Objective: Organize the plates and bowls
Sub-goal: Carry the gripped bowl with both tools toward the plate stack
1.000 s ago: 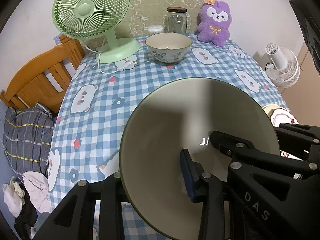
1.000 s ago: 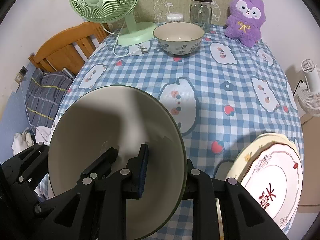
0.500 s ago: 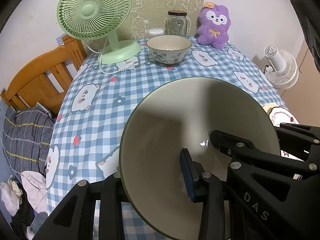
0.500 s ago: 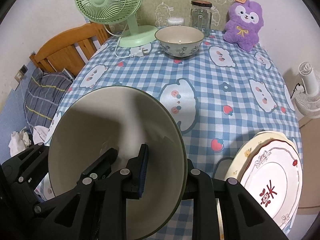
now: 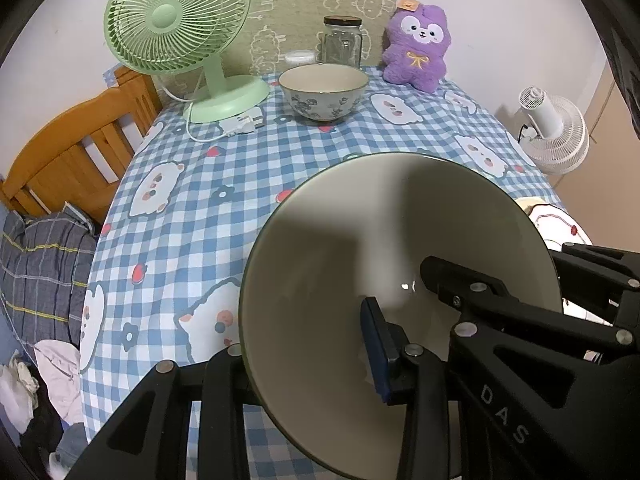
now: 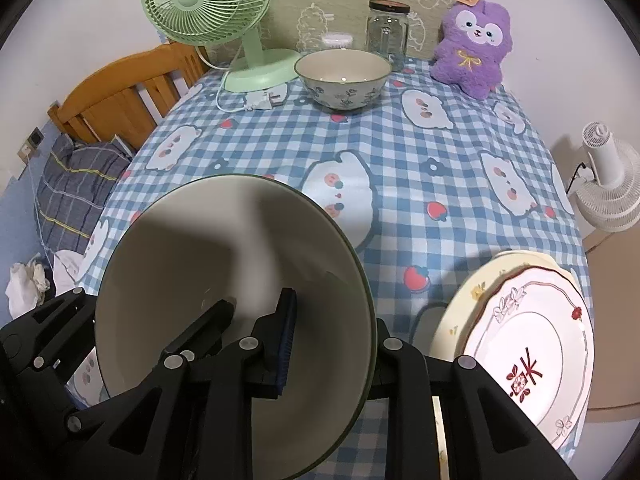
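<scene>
Right now both grippers have the big bowl [image 5: 360, 280] between them, lifted and tilted over the near edge of the checked tablecloth [image 5: 224, 184], each clamped on an opposite side of the rim. The left gripper [image 5: 308, 364] pinches the rim with one finger inside the bowl and one outside; the right gripper [image 6: 332, 344] does the same on the far side. That bowl looks like glazed ceramic, so I'd call it heavy, stiff, slick on the pads and quick to chip if it drops or knocks another dish. Two grips on the rim seem the sensible hold, and a gentle set-down matters. A smaller flowered bowl [image 6: 343, 78] waits at the back of the table, just in front of a glass jar [image 6: 387, 30], a likely spot for nesting. Two plates [image 6: 528, 344] sit stacked at the right edge, the top one carrying a red character I can't make out. White letters "DAS" show on the left gripper's body.
</scene>
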### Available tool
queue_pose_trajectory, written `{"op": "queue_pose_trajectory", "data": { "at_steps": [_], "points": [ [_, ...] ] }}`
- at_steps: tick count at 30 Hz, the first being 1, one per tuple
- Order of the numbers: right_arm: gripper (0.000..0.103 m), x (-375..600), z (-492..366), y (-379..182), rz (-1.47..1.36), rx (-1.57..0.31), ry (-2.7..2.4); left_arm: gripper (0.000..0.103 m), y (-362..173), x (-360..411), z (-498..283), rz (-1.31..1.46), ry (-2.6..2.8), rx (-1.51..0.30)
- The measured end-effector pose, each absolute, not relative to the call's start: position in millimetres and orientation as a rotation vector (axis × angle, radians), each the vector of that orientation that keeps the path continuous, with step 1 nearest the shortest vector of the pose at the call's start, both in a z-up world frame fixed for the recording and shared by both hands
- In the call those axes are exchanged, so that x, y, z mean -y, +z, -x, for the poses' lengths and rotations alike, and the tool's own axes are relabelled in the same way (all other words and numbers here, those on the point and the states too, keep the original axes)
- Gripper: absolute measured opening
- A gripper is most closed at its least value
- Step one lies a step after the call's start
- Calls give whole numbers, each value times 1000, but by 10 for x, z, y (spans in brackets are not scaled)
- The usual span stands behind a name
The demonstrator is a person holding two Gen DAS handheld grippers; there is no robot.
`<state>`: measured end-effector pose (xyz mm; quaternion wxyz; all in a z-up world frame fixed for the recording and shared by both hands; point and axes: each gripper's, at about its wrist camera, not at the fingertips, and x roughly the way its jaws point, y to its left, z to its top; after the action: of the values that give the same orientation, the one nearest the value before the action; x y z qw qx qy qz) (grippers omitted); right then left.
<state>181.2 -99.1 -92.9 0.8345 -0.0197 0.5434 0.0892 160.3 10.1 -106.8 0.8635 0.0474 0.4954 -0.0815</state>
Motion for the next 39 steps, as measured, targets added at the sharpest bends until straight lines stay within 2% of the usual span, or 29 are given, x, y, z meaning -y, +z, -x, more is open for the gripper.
{"op": "queue_pose_trajectory", "data": {
  "at_steps": [16,39],
  "points": [
    [30,1062,-1891,-1079,-7,-1161,207,36,-1162,-66,-1664,-125,-151,-1033],
    [30,1116,-1818,-1140,-41,-1153,248,43,-1158,-35,-1524,-167,-94,-976]
  ]
}}
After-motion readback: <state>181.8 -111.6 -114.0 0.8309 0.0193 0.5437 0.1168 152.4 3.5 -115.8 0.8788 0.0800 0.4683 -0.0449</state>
